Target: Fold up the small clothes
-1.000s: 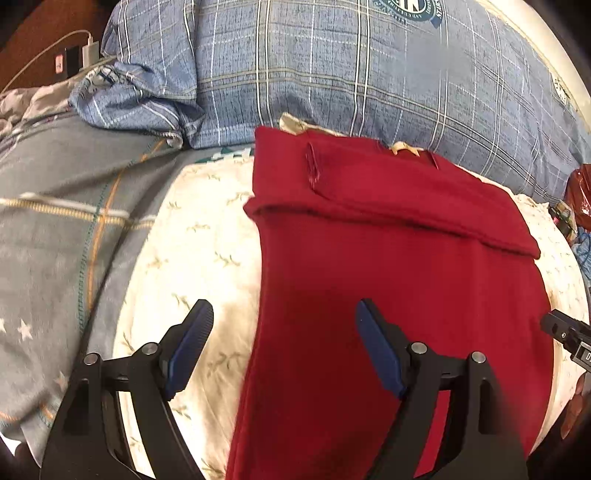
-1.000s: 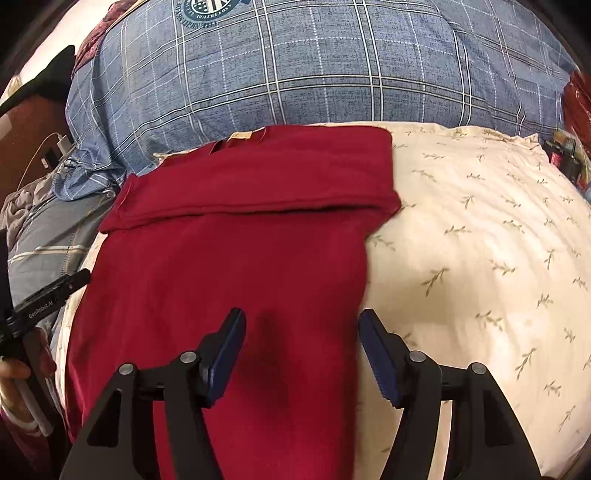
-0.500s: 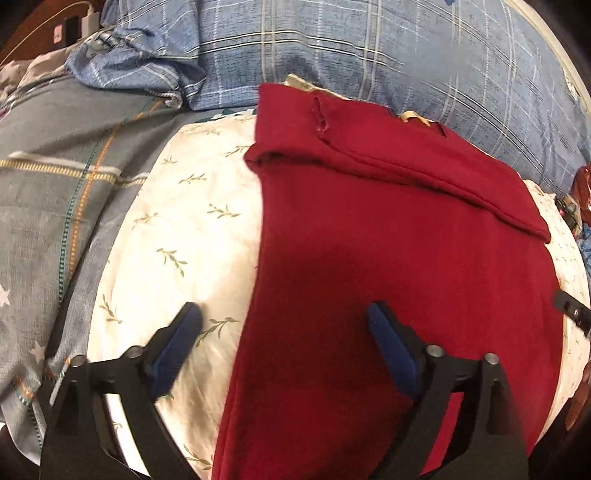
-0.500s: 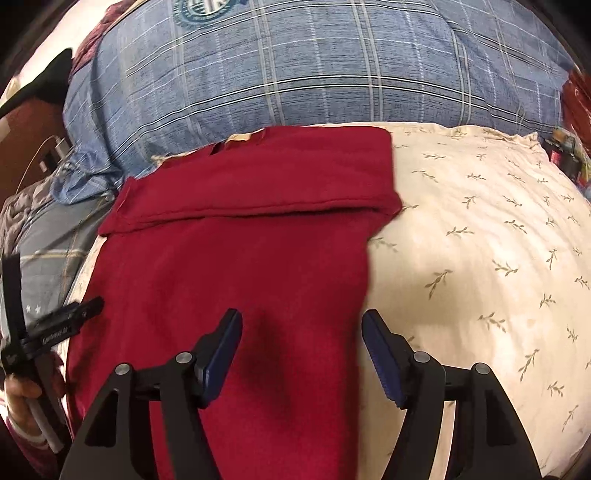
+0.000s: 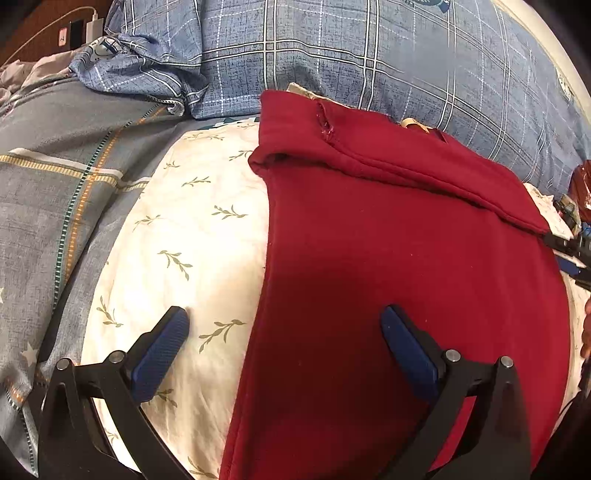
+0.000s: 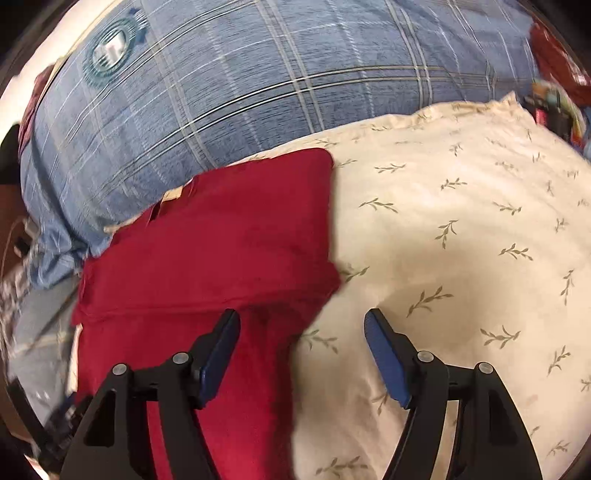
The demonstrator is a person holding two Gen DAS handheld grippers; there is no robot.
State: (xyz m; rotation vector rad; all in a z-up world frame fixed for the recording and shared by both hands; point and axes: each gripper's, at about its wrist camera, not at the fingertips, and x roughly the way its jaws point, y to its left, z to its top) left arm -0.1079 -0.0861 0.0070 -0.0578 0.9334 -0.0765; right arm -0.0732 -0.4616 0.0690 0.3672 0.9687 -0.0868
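A dark red garment (image 5: 388, 266) lies flat on a cream leaf-print pillow (image 5: 184, 240), its far end folded back over itself in a band. My left gripper (image 5: 284, 325) is open and empty, its jaws straddling the garment's left edge near the front. My right gripper (image 6: 301, 332) is open and empty, straddling the right edge of the garment (image 6: 221, 251) just below the folded band. The right gripper's tip shows at the right edge of the left wrist view (image 5: 572, 254).
A blue plaid pillow (image 5: 369, 48) lies behind the cream pillow (image 6: 461, 240). A grey striped blanket (image 5: 48, 177) lies to the left. Small colourful items (image 6: 554, 107) sit at the far right. A wall socket with charger (image 5: 81, 29) is at the top left.
My right gripper has moved forward along the garment's right edge toward the folded band, with motion blur. My left gripper has pulled back slightly at the left edge. Both stay open.
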